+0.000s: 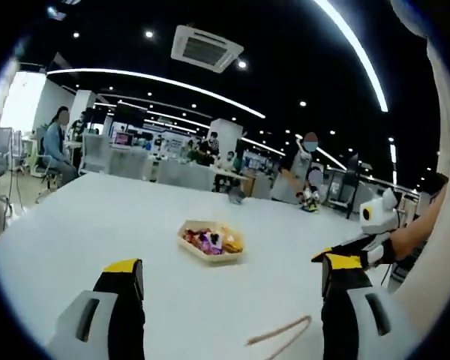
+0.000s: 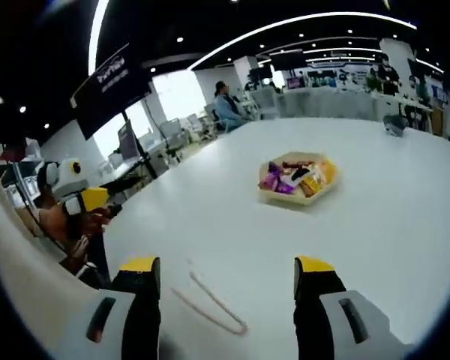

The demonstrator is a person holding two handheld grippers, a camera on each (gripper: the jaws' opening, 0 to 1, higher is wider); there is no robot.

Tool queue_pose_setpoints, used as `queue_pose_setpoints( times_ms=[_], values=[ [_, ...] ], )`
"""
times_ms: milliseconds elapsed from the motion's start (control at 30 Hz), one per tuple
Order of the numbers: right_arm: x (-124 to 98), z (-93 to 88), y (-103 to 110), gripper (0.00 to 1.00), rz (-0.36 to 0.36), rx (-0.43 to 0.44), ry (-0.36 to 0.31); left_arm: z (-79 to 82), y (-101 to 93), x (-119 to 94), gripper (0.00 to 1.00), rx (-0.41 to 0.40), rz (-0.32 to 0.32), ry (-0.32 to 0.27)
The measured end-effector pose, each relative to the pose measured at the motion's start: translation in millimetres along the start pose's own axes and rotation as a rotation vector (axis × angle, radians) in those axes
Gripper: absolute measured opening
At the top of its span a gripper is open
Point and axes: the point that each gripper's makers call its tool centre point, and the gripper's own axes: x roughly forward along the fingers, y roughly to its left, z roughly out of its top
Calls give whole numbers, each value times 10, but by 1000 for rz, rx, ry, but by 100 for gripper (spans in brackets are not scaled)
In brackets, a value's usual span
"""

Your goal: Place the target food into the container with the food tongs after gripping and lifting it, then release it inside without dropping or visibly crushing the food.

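Observation:
A shallow beige container (image 1: 211,241) (image 2: 298,178) sits in the middle of the white table, holding colourful food pieces in purple, yellow and orange. Pale pink food tongs (image 1: 279,336) (image 2: 210,304) lie flat on the table, close in front of both grippers. My left gripper (image 1: 232,274) is open with nothing between its jaws, and the tongs lie just inside its right jaw. My right gripper (image 2: 226,270) is open too, hovering over the tongs. Each gripper also appears in the other's view, held in a hand: the right one (image 1: 360,251) and the left one (image 2: 82,196).
The white table (image 1: 97,225) (image 2: 375,247) is wide, with bare surface around the container. A small dark object (image 1: 236,196) (image 2: 394,124) stands at its far edge. People sit and stand at desks beyond the table.

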Motion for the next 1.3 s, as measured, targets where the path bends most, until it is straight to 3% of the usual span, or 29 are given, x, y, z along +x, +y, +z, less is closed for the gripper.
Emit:
queue_pose_setpoints(
  times_ms=[67, 167, 433, 733, 933, 1300],
  values=[
    [-37, 155, -1, 79, -15, 4, -56, 79, 7, -33, 99, 14, 8, -18],
    [-174, 535, -16, 86, -67, -20, -200, 272, 16, -75, 99, 55, 22, -59],
    [-382, 862, -49, 97, -155, -95, -340, 528, 25, -75, 99, 139, 33, -103],
    [-717, 966, -140, 100, -287, -218, -463, 640, 9, -90, 100, 215, 42, -128],
    [-840, 951, -233, 100, -334, -176, -505, 616, -17, -116, 100, 219, 45, -129],
    [-832, 857, -246, 100, -340, -131, -497, 567, -6, -181, 100, 225, 50, -127]
  ],
)
